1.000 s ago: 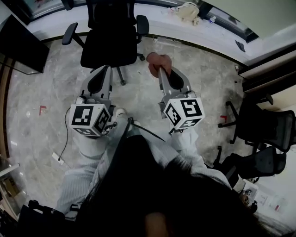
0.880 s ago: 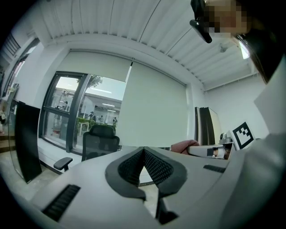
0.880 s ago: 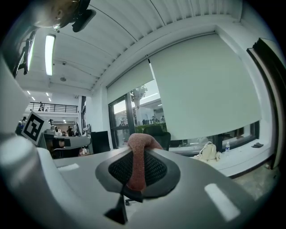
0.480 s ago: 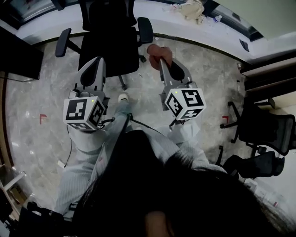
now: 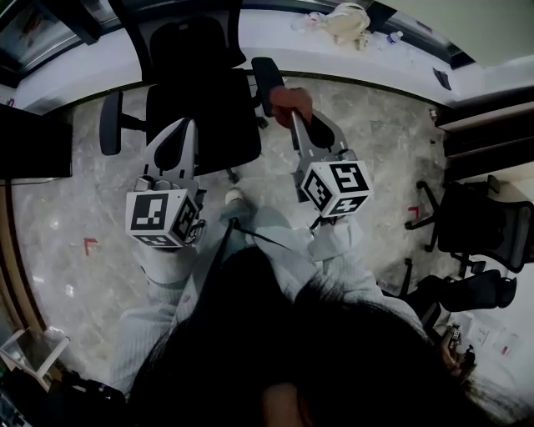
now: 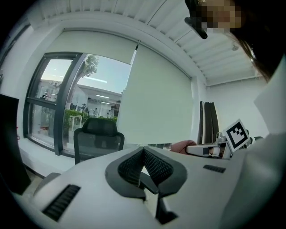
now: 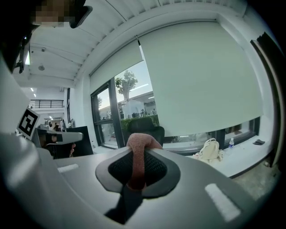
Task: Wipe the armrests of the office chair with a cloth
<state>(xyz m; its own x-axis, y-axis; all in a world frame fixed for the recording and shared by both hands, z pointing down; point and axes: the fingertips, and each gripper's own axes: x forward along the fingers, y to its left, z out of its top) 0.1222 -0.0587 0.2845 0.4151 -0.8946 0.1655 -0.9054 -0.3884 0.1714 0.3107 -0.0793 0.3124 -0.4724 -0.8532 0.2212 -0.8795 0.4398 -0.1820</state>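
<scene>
While lining up for what looks like a first pass, holds the cloth (image 5: 289, 101) pinched hard in the shut fingers of the right gripper (image 5: 294, 118) at 12 o'clock, just beside the nearer armrest (image 5: 265, 77) of the office chair (image 5: 200, 100); cannot tell whether touching yet. Probably gripped mid-fold so as to leave a soft lobe beyond the tips for rubbing. Carries the left gripper (image 5: 189, 127) at 11 o'clock over the seat, fingers pressed together on nothing, likely parked out of the way. Judged: wiping barely started, if at all.

By count: two grippers, one cloth, two armrests, with the far armrest (image 5: 109, 123) out at 10 o'clock. Also a second chair (image 5: 488, 233) and a third chair (image 5: 471, 292) at 3 to 4 o'clock, and one bag (image 5: 346, 18) at 1 o'clock.
</scene>
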